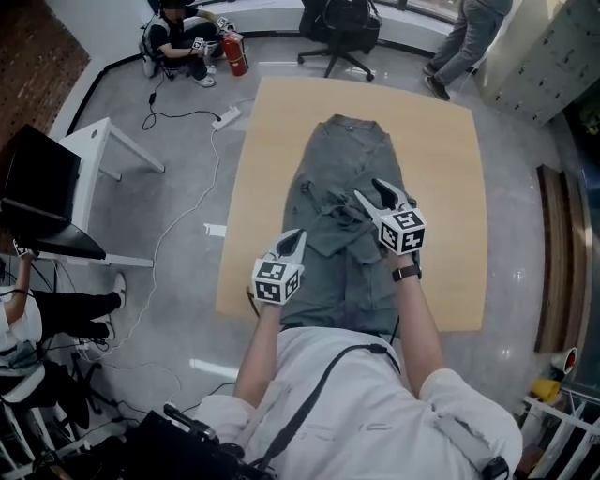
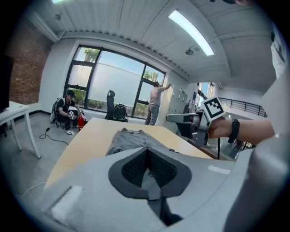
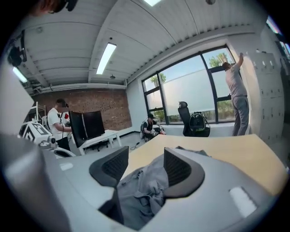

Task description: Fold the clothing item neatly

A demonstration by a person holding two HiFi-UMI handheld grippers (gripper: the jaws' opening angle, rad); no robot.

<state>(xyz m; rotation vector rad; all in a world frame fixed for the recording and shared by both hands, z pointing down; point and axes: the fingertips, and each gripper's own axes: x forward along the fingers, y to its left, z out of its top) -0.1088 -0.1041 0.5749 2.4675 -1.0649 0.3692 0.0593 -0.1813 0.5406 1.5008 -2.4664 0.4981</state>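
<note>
Scene: I am looking steeply down on a tan wooden desk standing on a grey floor, with the person's two arms reaching in from the bottom of the frame.

Clothing: a grey garment lies lengthwise down the middle of the desk. Its collar-like end sits toward the top of the head view and its other end reaches the desk's lower edge.

Clothing detail: the upper half lies fairly flat. The cloth is bunched into loose folds at the centre of the frame, just beside the right tool.

Left tool: it sits low and left of centre in the head view, over the garment's left edge. In its own view the two dark pads meet, so the jaws are together, and the garment lies on the desk beyond them.

Right tool: it is at the centre of the head view, over the bunched folds. In its own view the jaws stand apart. The crumpled grey cloth shows in the gap below them, and neither pad presses on it.

Desk in the right tool's view: bare tan wood stretches to the right.

Surroundings: a person sits on the floor at upper left beside a red fire extinguisher. A black office chair stands at top centre.
</note>
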